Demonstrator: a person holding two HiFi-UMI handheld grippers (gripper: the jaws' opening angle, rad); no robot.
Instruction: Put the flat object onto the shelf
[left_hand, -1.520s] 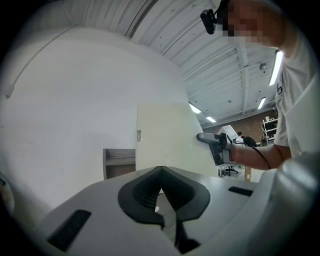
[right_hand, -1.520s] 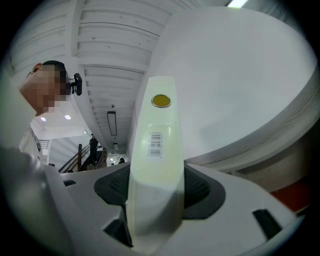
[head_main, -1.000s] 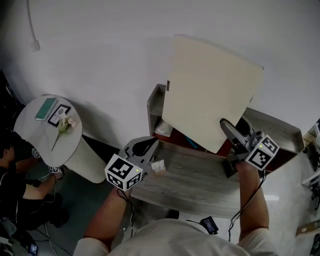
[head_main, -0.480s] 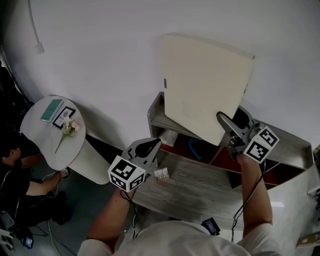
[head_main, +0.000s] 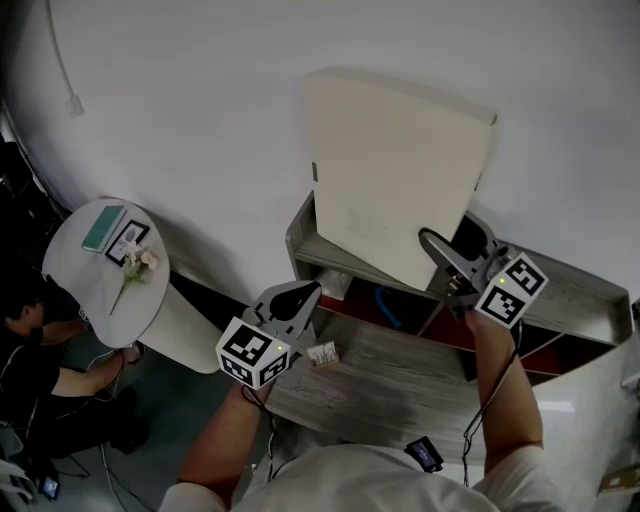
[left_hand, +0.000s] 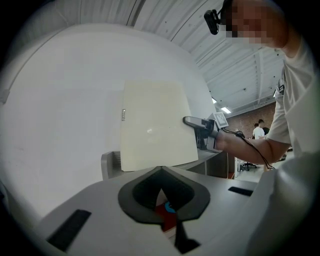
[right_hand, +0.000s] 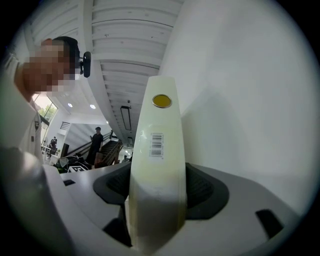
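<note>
The flat object is a large cream board, held upright in front of the white wall and above the grey wooden shelf. My right gripper is shut on its lower right corner. In the right gripper view the board's edge, with a barcode and a yellow dot, fills the space between the jaws. My left gripper hangs lower left over the desk, shut and empty. From the left gripper view the board and the right gripper show above my left gripper.
Under the shelf top is a red-lined compartment with a blue item. A small card lies on the wooden desk. At the left, a round white table carries a green book and flowers. A person sits beside it.
My right gripper has carried the board to the left and a little higher, and it stands more upright. The left gripper has stayed almost in place.
</note>
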